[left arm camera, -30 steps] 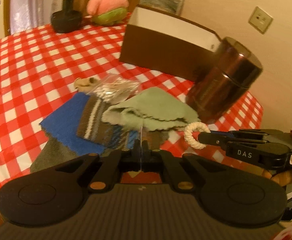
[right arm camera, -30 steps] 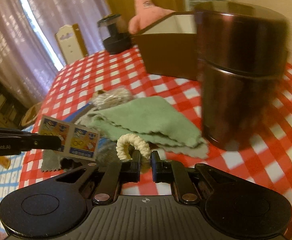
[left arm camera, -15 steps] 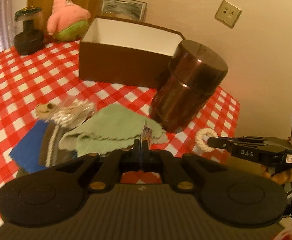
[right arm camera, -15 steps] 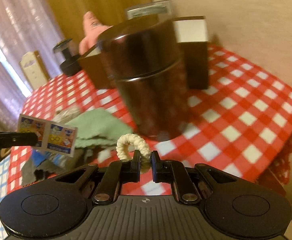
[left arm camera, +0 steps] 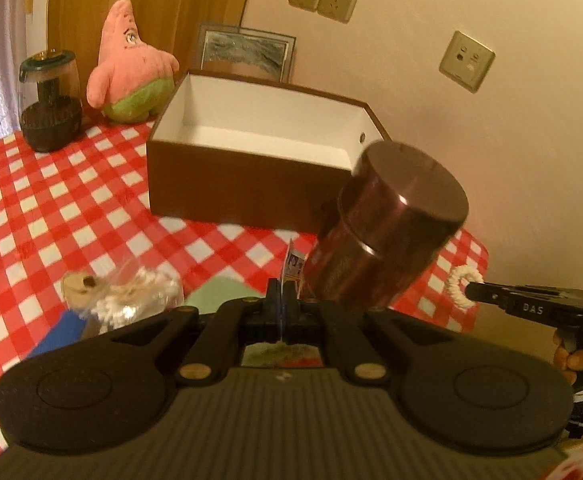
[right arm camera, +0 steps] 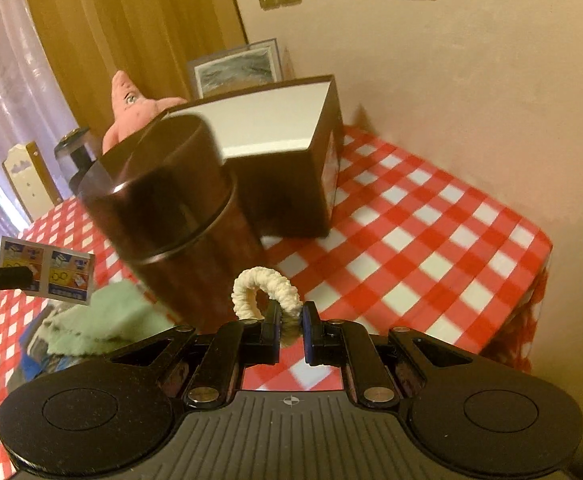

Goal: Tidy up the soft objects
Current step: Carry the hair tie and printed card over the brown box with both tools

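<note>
Box point(left arm camera: 251, 184) nearer; canister point(left arm camera: 383, 232) hides corner.

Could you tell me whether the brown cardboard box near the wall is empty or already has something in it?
Empty, as far as shown: the brown box stands open-topped, and the left wrist view shows only bare white walls and floor inside; its near inner edge is hidden.

A table under a red-and-white checked cloth point(left arm camera: 51, 216) carries everything. An open brown box point(left arm camera: 259, 148) with a white inside stands near the wall, a dark brown canister point(left arm camera: 383, 232) just in front of its corner. A pink star plush point(left arm camera: 131, 72) and a dark glass-domed jar point(left arm camera: 49, 100) stand at the far edge. Nearer lie a green cloth point(right arm camera: 103, 320), a clear bag of white bits point(left arm camera: 131, 300) and a blue cloth point(left arm camera: 57, 340).
</note>
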Tool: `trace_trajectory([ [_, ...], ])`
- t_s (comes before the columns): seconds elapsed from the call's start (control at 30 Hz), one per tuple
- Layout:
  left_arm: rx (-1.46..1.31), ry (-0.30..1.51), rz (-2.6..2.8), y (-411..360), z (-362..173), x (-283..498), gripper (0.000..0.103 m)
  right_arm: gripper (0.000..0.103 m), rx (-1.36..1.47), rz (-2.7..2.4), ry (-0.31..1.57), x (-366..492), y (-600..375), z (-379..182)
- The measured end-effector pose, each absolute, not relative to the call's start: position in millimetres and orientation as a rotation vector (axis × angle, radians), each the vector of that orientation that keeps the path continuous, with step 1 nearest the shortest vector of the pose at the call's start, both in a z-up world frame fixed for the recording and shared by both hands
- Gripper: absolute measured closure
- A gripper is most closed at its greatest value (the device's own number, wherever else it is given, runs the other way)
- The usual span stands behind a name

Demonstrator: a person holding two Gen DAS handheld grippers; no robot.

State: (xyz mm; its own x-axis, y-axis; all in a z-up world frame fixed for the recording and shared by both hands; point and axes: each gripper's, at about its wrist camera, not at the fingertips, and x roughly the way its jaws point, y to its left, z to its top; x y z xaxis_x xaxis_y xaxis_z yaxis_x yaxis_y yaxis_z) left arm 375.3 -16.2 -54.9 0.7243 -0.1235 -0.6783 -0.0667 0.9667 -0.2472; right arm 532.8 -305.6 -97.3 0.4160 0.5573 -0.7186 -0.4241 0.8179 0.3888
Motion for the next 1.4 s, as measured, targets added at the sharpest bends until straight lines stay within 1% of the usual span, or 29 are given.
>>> trace_trajectory([
  [0.4,-0.257,0.689,0.037,-7,-35,420,0.103,0.092,0.132,0.675,0.904,594,-301,-86],
  [0.73,-0.267,0.645,0.085,11,-20,463,0.103,0.092,0.119,0.763,0.857,650,-271,-81],
  [0.97,-0.273,0.649,0.08,19,-21,506,0.103,0.092,0.115,0.803,0.856,695,-241,-85],
  [1.27,-0.317,0.728,0.044,25,-46,567,0.103,0.092,0.103,0.893,0.97,738,-191,-110],
  [1.4,-0.339,0.781,0.02,24,-63,593,0.103,0.092,0.185,0.933,1.048,759,-188,-121],
])
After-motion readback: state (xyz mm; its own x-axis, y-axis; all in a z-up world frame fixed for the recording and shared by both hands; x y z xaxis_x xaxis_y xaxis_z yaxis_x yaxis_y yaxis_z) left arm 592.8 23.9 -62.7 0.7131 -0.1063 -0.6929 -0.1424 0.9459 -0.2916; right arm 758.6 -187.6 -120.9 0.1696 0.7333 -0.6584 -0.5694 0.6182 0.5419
